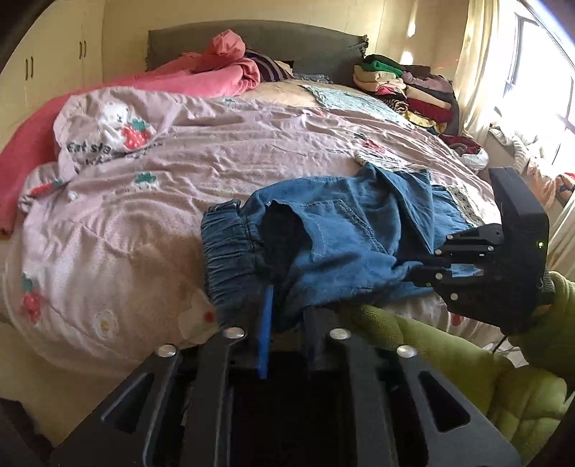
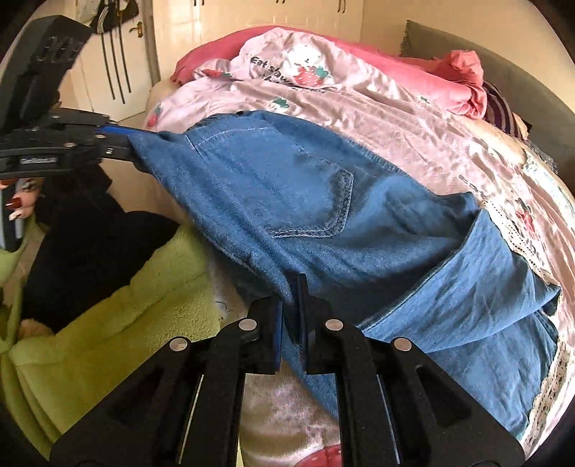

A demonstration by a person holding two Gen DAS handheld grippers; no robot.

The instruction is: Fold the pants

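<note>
Blue denim pants (image 1: 341, 237) lie bunched on the pink strawberry quilt (image 1: 179, 172) at the near edge of the bed. My left gripper (image 1: 287, 309) is shut on the pants beside the elastic waistband (image 1: 230, 248). My right gripper (image 1: 417, 267) comes in from the right and is shut on the pants' other edge. In the right wrist view the pants (image 2: 305, 215) spread out with a back pocket (image 2: 316, 201) facing up. My right gripper (image 2: 291, 305) pinches their near edge. My left gripper (image 2: 125, 143) holds the far left corner.
A pile of folded clothes (image 1: 406, 89) sits at the bed's far right corner, by a bright window (image 1: 539, 82). A pink blanket (image 1: 215, 72) lies along the grey headboard (image 1: 287, 43). My green fleece sleeve (image 1: 503, 377) is at the lower right. Cupboards (image 2: 251, 21) stand behind.
</note>
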